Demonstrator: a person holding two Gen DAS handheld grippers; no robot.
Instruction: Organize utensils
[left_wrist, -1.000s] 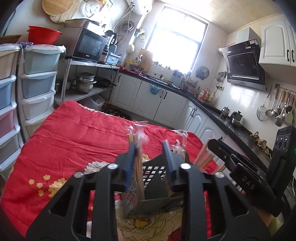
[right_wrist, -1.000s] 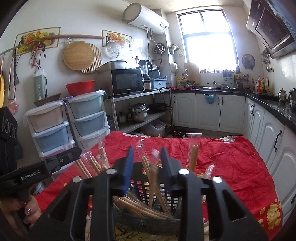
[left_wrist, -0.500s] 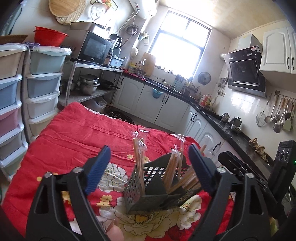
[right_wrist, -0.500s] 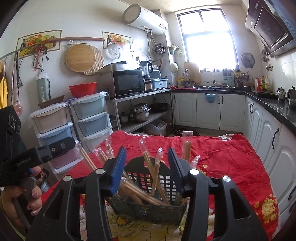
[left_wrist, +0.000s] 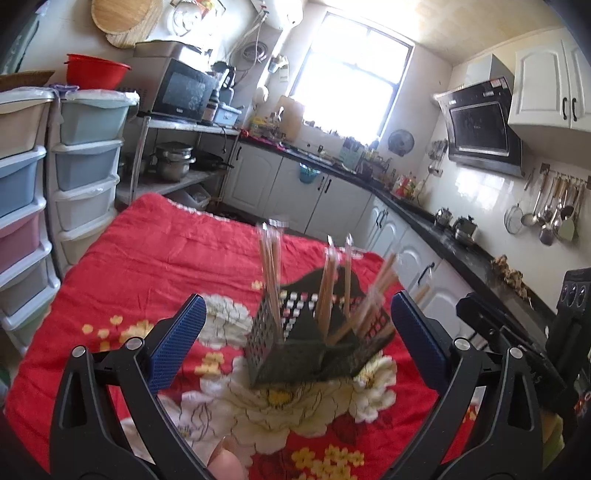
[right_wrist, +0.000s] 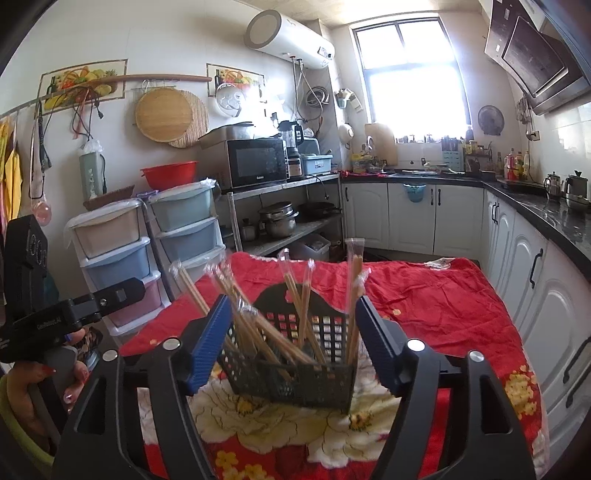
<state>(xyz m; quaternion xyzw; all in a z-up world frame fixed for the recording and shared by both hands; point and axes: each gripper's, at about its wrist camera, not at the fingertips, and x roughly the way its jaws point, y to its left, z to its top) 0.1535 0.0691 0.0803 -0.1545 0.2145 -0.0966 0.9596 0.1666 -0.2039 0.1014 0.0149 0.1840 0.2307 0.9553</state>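
Blue ribbed pads on the left gripper (left_wrist: 295, 332) were spread about as wide as they go and opening a touch more, nothing pinched between them. The right gripper (right_wrist: 291, 339) was opening too, its pads standing just outside the two sides of the basket (right_wrist: 291, 373) without pressing on it, far as I could tell. So both claws were let go, holding nothing.

That dark mesh basket (left_wrist: 317, 347) sat upright on the red floral cloth (left_wrist: 147, 251) covering the table, near the front edge, right on a big white flower print. Wooden chopsticks (right_wrist: 295, 317) in clear plastic sleeves stuck out of it at all angles, some leaning left, a few nearly straight up. They looked a bit blurry in the left view (left_wrist: 328, 291).

Further out, a stack of pastel plastic drawers (right_wrist: 184, 229) stood far left of the table, a microwave (right_wrist: 258, 162) on a metal shelf behind it, and white cabinets (right_wrist: 436, 218) ran along the far wall under a bright window.
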